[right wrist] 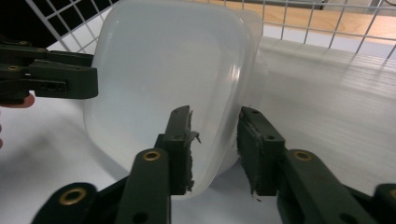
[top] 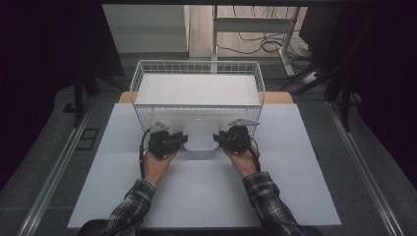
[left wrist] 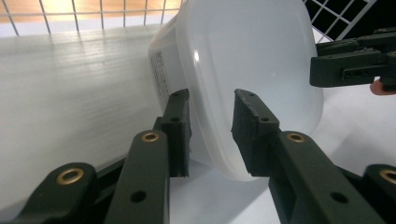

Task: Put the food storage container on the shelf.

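A translucent white plastic container (top: 200, 133) with rounded corners hangs between my two grippers, just in front of the wire basket (top: 140, 83). My left gripper (top: 183, 139) is shut on its left rim, and my right gripper (top: 218, 137) is shut on its right rim. In the left gripper view my left gripper (left wrist: 210, 100) has one jaw on each side of the edge of the container (left wrist: 243, 60), with the right gripper (left wrist: 322, 65) at the far side. In the right gripper view my right gripper (right wrist: 215, 116) pinches the container (right wrist: 163, 70) the same way.
The white wire basket stands at the table's far middle with a flat white board (top: 196, 88) in it. A white sheet (top: 206, 196) covers the table (top: 280, 97), with free room to either side of my hands. Dark floor and cables lie beyond.
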